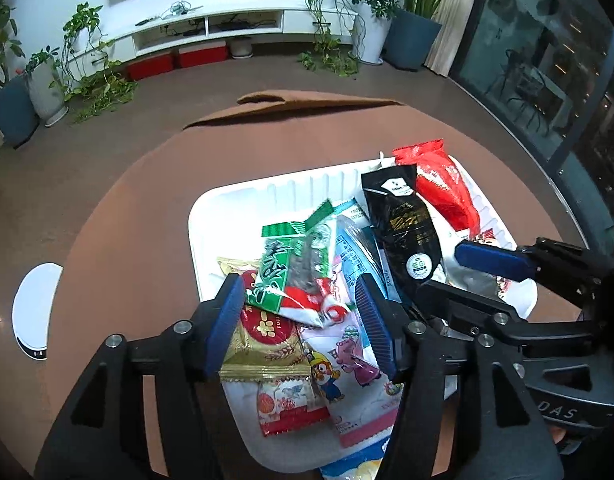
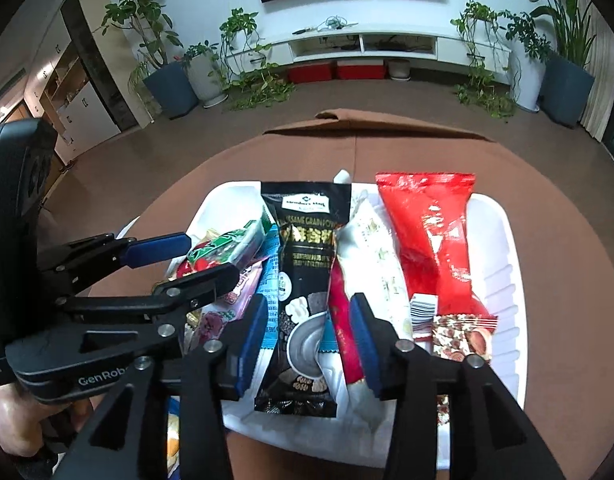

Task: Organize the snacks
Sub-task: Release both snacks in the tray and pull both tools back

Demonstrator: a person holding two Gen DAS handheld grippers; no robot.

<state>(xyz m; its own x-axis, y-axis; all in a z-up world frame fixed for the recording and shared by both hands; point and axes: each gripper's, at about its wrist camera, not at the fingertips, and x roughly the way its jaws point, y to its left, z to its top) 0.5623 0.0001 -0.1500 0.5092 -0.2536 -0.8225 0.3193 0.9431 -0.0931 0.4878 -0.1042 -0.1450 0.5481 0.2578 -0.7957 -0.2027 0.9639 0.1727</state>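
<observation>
**Two grippers hover, nothing gripped**

Left gripper (image 1: pixel 303 316): jaws apart, green packet (image 1: pixel 285 268) lying loose between them, pads clear of it. Right gripper (image 2: pixel 307 340): jaws apart, black sesame pouch (image 2: pixel 307 280) between them, unpinched. All snacks sit heaped in the white tray (image 1: pixel 235 200) below both jaws, probably just dropped for sorting.

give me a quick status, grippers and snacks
Left gripper and right gripper both open, nothing pinched. Snack packets piled in white tray; black sesame pouch under right gripper. Nothing blocking.
</observation>
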